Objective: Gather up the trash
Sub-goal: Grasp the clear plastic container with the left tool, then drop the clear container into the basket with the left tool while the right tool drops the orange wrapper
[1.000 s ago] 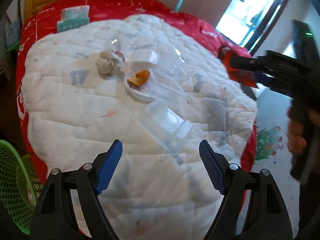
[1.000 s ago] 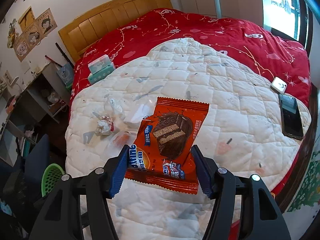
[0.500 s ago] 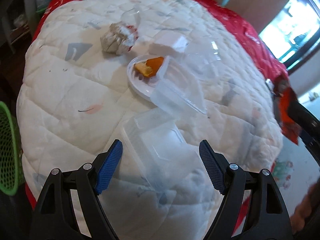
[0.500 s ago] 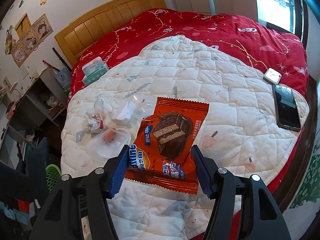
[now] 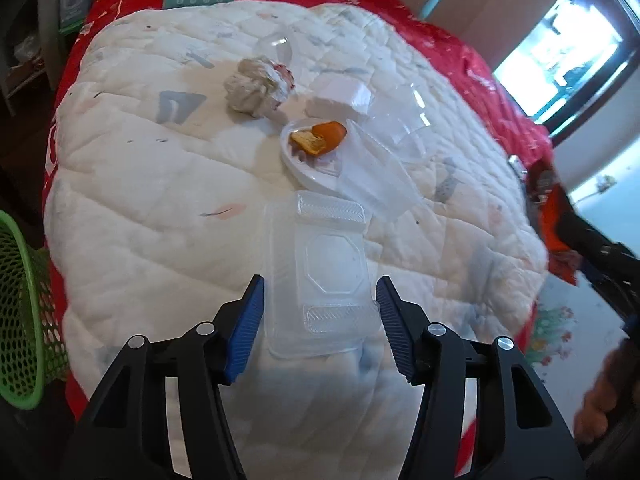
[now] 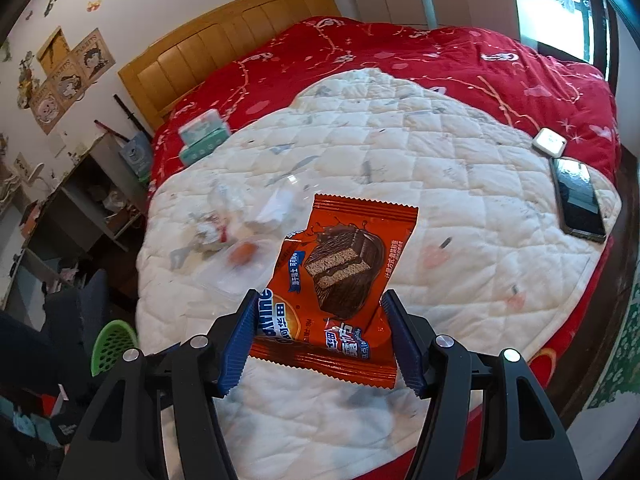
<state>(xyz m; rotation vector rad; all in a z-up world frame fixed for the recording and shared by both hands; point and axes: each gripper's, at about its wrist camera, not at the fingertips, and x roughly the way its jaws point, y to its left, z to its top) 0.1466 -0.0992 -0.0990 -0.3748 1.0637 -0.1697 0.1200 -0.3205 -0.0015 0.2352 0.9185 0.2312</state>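
Low in the left wrist view, our left gripper point(image 5: 320, 320) straddles a clear tray point(image 5: 320, 276), unclamped; only the right view shows our right gripper point(image 6: 320, 336) clamping the snack wrapper point(image 6: 340, 280)

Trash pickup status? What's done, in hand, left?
Done: nothing visibly binned; the green basket interior isn't readable. In hand: right gripper holds the orange snack wrapper; left gripper is open around the clear plastic tray, not yet gripped. Left: crumpled tissue, plate with orange peel, more clear containers on the quilt.
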